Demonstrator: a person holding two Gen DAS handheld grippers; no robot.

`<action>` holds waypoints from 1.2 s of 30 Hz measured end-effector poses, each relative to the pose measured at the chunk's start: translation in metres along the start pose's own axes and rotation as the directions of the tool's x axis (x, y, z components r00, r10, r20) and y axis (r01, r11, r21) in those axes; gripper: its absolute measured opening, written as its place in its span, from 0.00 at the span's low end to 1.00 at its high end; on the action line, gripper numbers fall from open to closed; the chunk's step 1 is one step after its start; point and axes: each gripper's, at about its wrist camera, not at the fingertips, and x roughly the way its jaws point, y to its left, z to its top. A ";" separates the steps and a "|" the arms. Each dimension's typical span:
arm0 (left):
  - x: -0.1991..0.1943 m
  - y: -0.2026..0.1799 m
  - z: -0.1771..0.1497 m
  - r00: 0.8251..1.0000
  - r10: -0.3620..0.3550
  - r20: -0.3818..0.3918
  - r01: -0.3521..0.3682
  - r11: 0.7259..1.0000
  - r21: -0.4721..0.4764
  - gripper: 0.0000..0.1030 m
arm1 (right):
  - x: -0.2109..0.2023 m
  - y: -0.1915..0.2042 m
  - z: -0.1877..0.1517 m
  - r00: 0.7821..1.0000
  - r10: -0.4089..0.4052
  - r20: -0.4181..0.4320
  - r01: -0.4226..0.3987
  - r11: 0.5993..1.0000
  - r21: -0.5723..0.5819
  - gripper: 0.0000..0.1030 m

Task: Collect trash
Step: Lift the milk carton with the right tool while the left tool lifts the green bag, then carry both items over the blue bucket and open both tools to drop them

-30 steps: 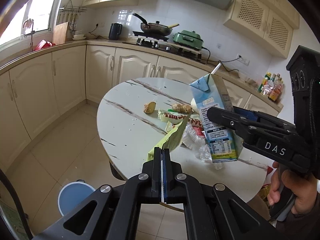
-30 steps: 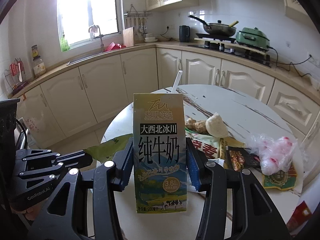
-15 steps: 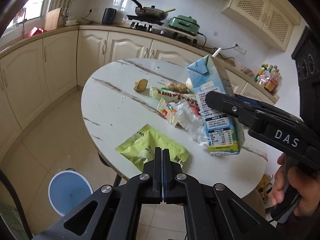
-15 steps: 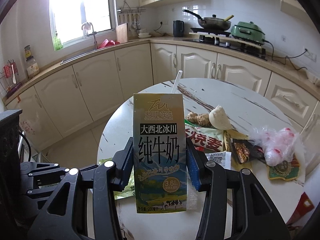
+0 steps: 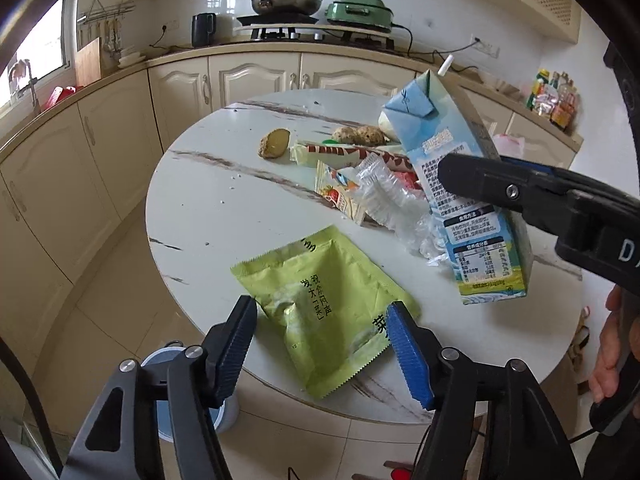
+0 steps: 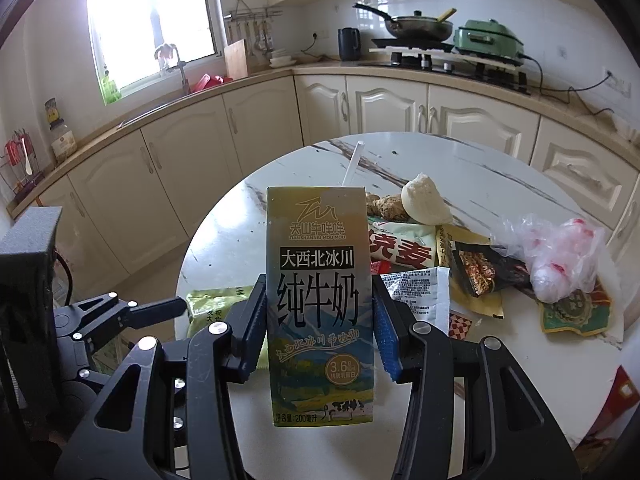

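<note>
The milk carton (image 6: 320, 304) stands upright off the tabletop, its printed front facing the right wrist camera, a white straw (image 6: 352, 164) poking from its top. A green snack bag (image 5: 320, 308) lies flat at the near rim of the round marble table (image 5: 208, 208), one corner jutting over the edge. Farther in, wrappers (image 5: 344, 192), crumpled clear plastic (image 5: 388, 204) and ginger pieces (image 5: 274, 143) sit clustered together.
</note>
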 end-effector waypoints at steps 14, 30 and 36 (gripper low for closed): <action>0.006 0.018 0.001 0.989 -0.136 0.060 0.141 0.985 -0.096 0.05 | 0.002 0.005 0.002 1.000 -0.014 0.011 0.014 1.000 -0.015 0.44; -0.059 0.188 -0.056 0.972 0.218 0.087 -0.176 0.922 -0.346 0.05 | 0.051 0.176 0.024 0.988 0.151 0.001 -0.147 0.959 -0.241 0.44; -0.019 0.259 -0.105 0.958 0.278 -0.076 -0.282 0.848 -0.448 0.05 | 0.139 0.260 -0.006 0.968 0.207 -0.143 -0.242 0.919 -0.311 0.44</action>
